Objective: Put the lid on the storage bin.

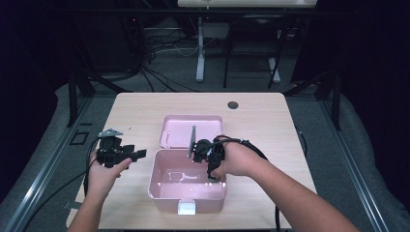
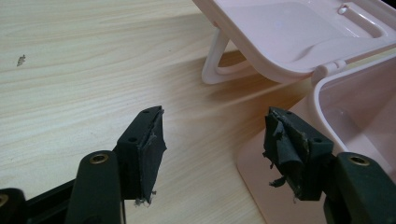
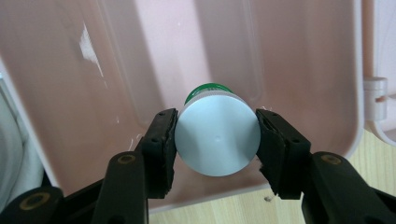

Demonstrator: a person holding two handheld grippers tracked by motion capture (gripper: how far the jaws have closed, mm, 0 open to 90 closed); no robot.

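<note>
1. Landmark: open pink plastic storage box (image 1: pixel 164 191) at the near-centre of the pale wooden table (image 1: pixel 140 108). Its hinged pink lid (image 1: pixel 191 128) is flung back, resting on the table just behind the box.
2. Right gripper (image 3: pixel 217 140) is above the right side of the box, pointing down into it. Its black jaws are pinching a small round bottle with a silver-grey cap (image 3: pixel 217 140) and a green body peeking out under the cap. Pads press on both sides of the cap.
3. So the bottle is inside the box opening, above the floor, not yet resting on it as far as I can judge.
4. Left gripper (image 2: pixel 212 144) is left of the box, just beside its left wall, jaws spread wide w/ nothing between them. Pad rubber looks torn & frayed.
5. Step in hand, prob.: lowering the bottle into the box for release.
6. Risks:
 - Grip is on the smooth cap only; a slip could drop the bottle & it tips or rolls.
 - Letting go too high means it bounces, lands on its side.
 - Jaws or hand could clip the box's right wall & shove the box; left gripper isn't steadying it.
 - Lid stands free behind the box; a knock could swing it shut onto the hand.
</note>
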